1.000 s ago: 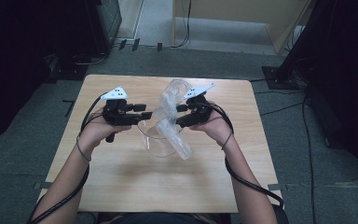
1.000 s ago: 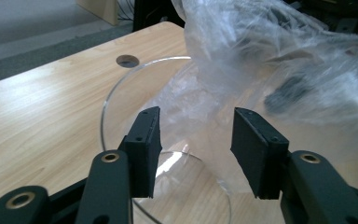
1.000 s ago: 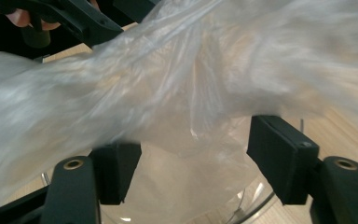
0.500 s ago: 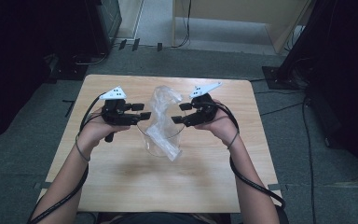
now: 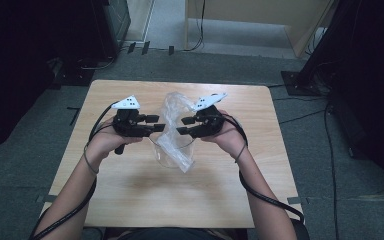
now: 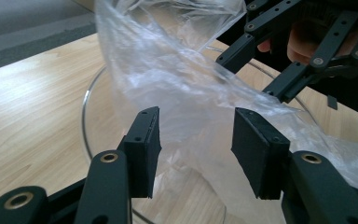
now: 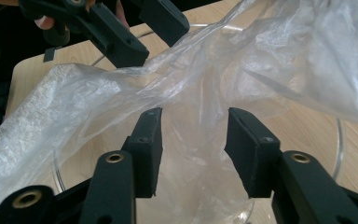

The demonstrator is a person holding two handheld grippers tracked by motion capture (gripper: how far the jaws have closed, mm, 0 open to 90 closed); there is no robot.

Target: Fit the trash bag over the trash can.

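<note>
A: Your left gripper [image 6: 196,149] — what's it doing?

B: You're closing its jaws, still spread, around the clear plastic bag [image 6: 186,84], pads not pressing.

A: Right gripper [image 7: 193,149]?

B: Same: you're closing it, jaws apart, film between them. The bag is draping into the glass bowl [image 5: 172,156] mid wooden table [image 5: 130,200], between your grippers.

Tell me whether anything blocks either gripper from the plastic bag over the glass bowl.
Nothing visible does. The plastic bag lies draped over the glass bowl directly between the left gripper and the right gripper. Both stand open, their jaws having just been closing, with film right ahead of them.
</note>
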